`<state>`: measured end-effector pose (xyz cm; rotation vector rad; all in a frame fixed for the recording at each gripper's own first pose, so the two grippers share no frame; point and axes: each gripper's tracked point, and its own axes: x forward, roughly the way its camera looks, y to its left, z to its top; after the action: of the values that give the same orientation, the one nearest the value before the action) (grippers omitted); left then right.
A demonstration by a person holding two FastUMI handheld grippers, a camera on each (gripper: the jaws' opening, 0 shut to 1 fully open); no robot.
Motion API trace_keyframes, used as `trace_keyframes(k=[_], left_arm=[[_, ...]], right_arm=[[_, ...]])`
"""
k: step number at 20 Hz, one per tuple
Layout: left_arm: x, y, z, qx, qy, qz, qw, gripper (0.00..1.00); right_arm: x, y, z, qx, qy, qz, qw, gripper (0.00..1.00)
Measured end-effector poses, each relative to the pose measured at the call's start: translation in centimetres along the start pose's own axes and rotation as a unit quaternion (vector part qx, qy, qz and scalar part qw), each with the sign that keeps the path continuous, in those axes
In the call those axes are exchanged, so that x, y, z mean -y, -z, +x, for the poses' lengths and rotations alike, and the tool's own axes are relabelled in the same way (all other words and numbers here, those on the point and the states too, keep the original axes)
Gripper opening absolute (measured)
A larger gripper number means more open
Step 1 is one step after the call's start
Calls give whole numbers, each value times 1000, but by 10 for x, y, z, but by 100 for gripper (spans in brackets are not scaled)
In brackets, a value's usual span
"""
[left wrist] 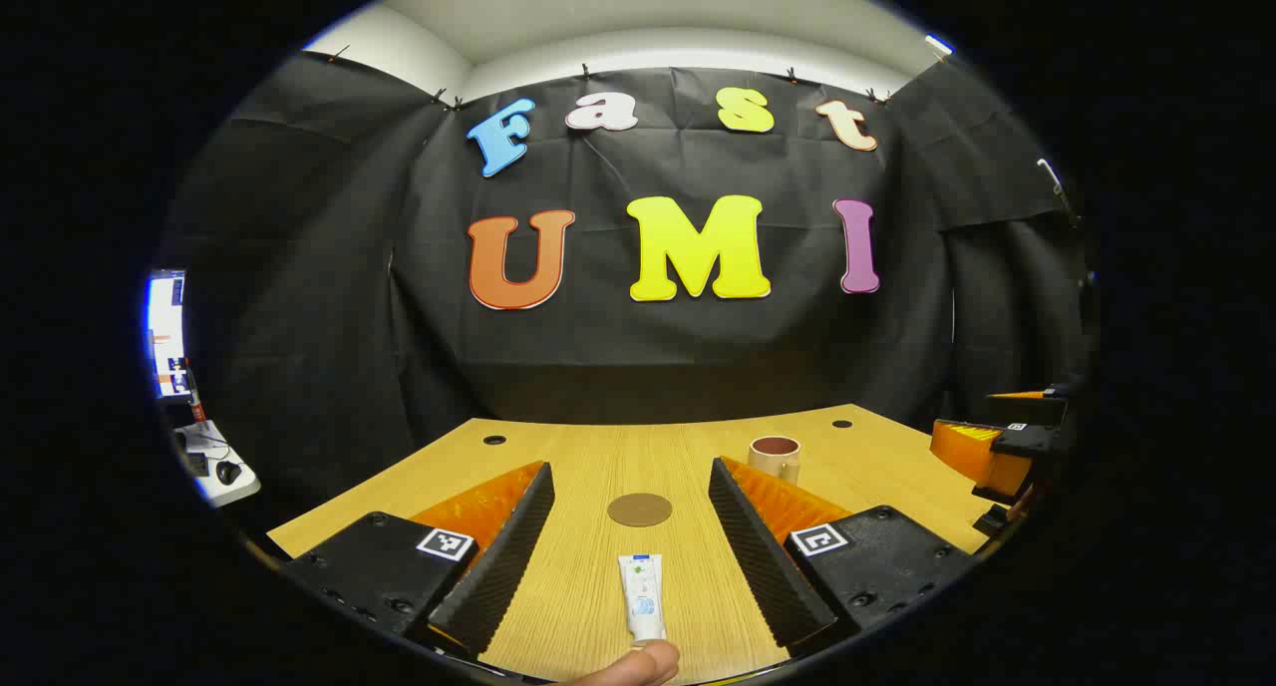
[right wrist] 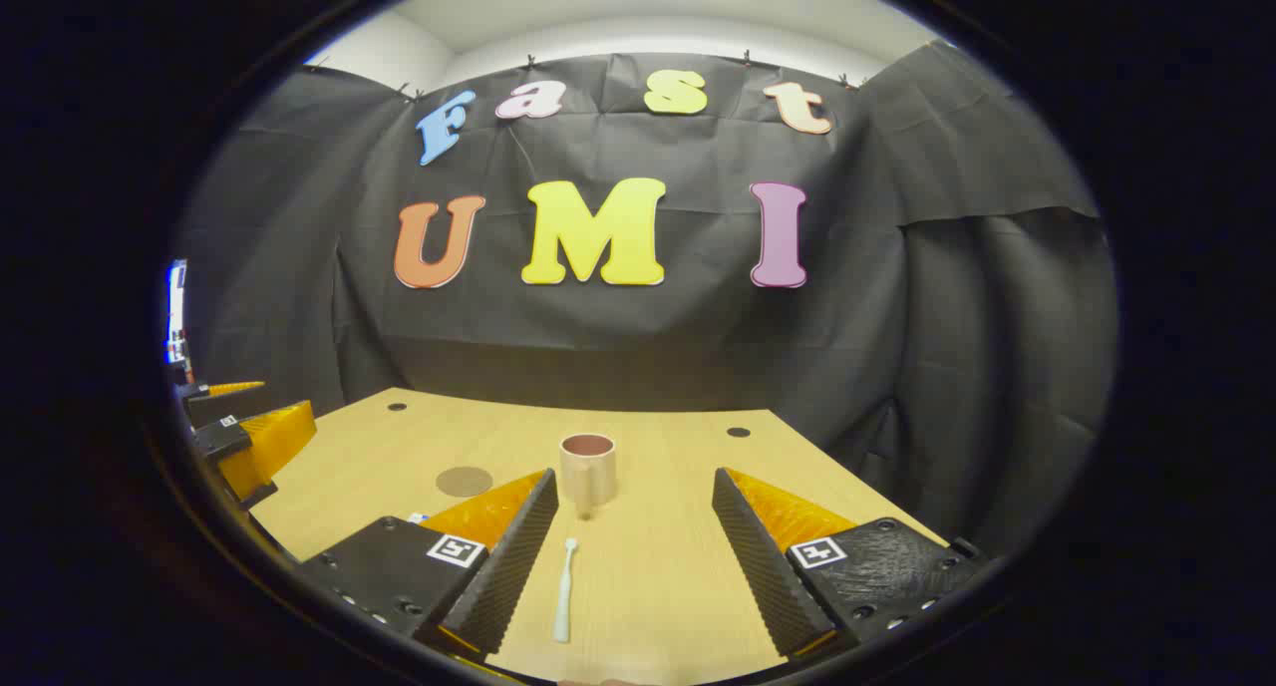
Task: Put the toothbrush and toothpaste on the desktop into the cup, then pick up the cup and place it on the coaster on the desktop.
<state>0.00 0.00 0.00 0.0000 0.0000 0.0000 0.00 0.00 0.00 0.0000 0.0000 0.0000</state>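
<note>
Here your wooden desktop spreads pale under both grippers, reaching back to the black cloth wall. Your left gripper hovers low over it with its fingers spread wide apart and nothing between the pads; your right gripper hangs the same way, fingers released and empty. In the left gripper view the right gripper's orange and black body shows at the far right edge. The cup stands upright on the desktop, straight ahead of your right gripper, its handle turned toward you. The round brown coaster lies flat ahead of your left gripper, well apart from the cup. The toothpaste lies flat between your left fingers, lengthwise, with a fingertip just beside its near end. The white toothbrush lies between your right fingers, nearer the left one, pointing toward the cup.
</note>
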Motion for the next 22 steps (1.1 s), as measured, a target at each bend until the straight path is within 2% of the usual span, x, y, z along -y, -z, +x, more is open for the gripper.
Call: trace_keyframes(k=[12, 14, 16, 22], left_arm=[[-5, 6, 0, 5, -8, -12, 1000, 99], [-6, 6, 1, 11, -10, -16, 1000, 99], [-7, 7, 2, 18, -13, -19, 1000, 99], [-9, 29, 5, 5, -8, -20, 1000, 99]], right_arm=[[-13, 24, 16, -22, -7, -11, 1000, 95], [-16, 35, 24, -35, -9, -10, 999, 94], [-21, 50, 34, -51, -12, -10, 999, 96], [-39, 98, 69, -108, -17, -15, 994, 96]])
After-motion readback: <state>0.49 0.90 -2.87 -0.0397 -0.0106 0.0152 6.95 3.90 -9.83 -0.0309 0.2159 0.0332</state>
